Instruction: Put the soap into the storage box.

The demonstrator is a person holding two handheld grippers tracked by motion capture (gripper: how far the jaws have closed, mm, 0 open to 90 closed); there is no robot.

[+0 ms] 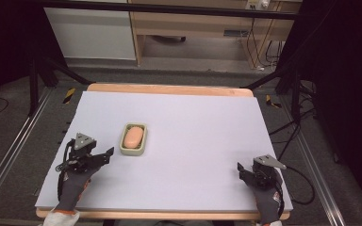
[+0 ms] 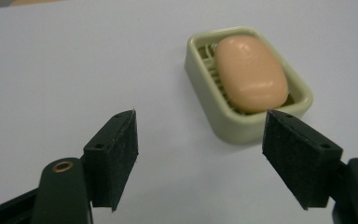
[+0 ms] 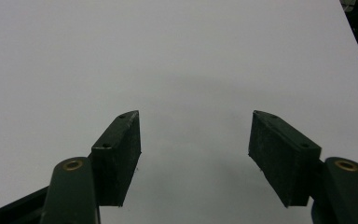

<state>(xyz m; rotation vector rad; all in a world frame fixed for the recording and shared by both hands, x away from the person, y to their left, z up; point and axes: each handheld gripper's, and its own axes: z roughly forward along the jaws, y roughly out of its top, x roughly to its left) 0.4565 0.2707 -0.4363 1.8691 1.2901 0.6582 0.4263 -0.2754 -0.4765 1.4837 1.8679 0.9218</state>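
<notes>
A: Noting the left gripper (image 2: 200, 140): jaws spread wide, empty, just short of the soap dish (image 2: 200, 79). Right gripper (image 3: 196, 144) likewise spread, over bare sheet.

B: Advice?

A: Probably straddle the dish's short sides squarely and close gently. The soap (image 2: 251, 72) is peach, smooth, oval, lying on the ribbed, pale-green dish, left of centre.
</notes>
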